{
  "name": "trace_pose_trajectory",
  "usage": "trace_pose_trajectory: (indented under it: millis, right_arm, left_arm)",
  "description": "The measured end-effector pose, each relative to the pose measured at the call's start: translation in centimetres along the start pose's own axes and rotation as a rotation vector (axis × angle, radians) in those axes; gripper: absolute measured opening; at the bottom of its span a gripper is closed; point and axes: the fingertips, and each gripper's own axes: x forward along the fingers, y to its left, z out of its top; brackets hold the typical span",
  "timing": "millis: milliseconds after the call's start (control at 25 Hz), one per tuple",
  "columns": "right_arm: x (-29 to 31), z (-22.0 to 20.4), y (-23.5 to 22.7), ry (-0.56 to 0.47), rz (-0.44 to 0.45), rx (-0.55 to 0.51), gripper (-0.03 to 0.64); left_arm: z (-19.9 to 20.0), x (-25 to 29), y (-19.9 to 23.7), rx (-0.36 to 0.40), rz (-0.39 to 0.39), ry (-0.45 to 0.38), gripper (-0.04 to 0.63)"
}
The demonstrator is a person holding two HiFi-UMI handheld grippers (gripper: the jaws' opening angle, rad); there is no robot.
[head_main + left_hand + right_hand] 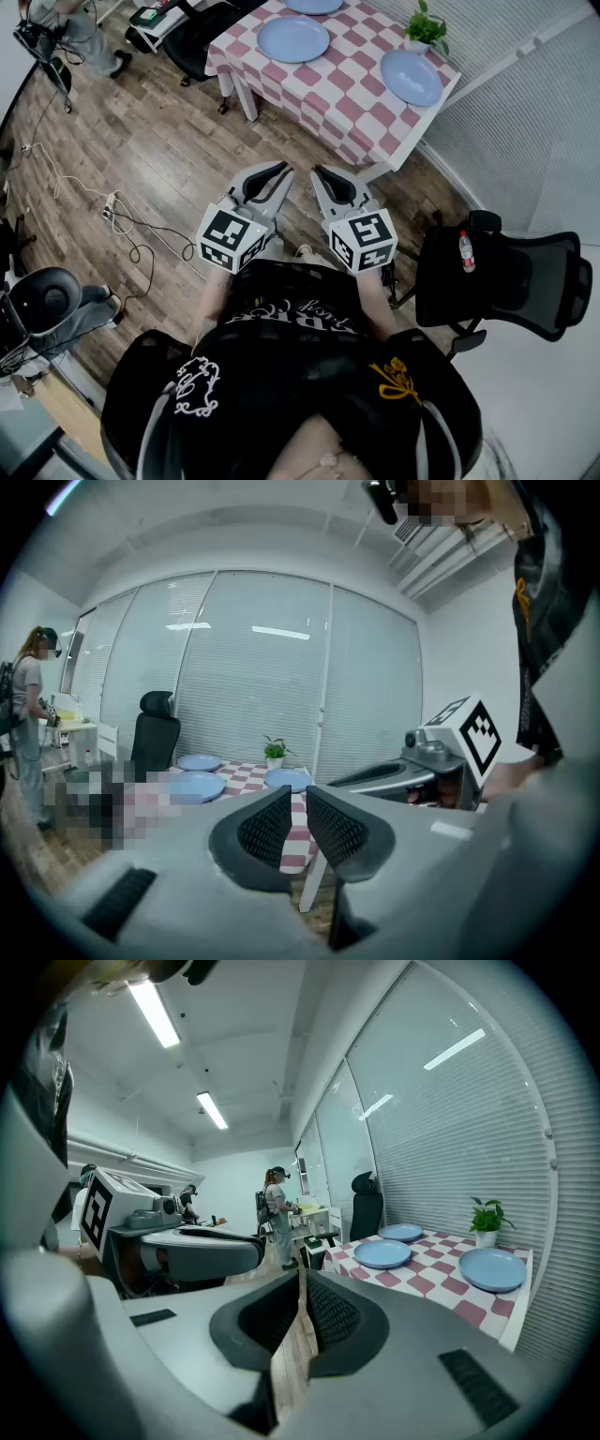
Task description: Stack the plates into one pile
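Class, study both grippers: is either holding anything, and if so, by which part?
Nothing is held. The left gripper and the right gripper are both shut and empty, short of the blue plates lying apart on the checkered table.

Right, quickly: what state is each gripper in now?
Left gripper: closed, holding nothing.
Right gripper: closed, holding nothing.

Left claw (298, 790) closed, empty; 3 blue plates (196, 787) apart on checkered table (246, 772).

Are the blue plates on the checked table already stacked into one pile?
No, one blue plate, a second and a third lie apart on the checked table.
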Motion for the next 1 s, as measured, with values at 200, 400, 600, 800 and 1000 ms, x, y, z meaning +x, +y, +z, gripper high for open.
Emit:
trace_pose_trajectory:
  millis: [200,400,600,800,1000]
  right_arm:
    - [1.6,0.5,0.2,-0.004,-0.006,0.004,0.031]
    - [3.7,1.5,0.4,-0.026,-0.012,0.033,0.032]
    - [6.3,2.2,0.6,-0.025,-0.018,0.039,0.032]
    - [8.9,2.6,0.9,-0.018,-0.035,0.049,0.032]
    - [11.1,2.4,1.6,-0.006,-0.057,0.059,0.032]
  left_arm:
    - [0.3,-0.3,1.8,-0.001,0.002,-0.005,0.048]
    - [0.8,-0.5,4.2,0.003,0.001,-0.011,0.048]
    - [1.2,-0.6,7.1,0.001,-0.004,-0.021,0.048]
    - [1.3,-0.7,9.6,0.025,-0.028,-0.016,0.048]
    - [1.1,-1.3,12.0,0.046,-0.048,-0.010,0.048]
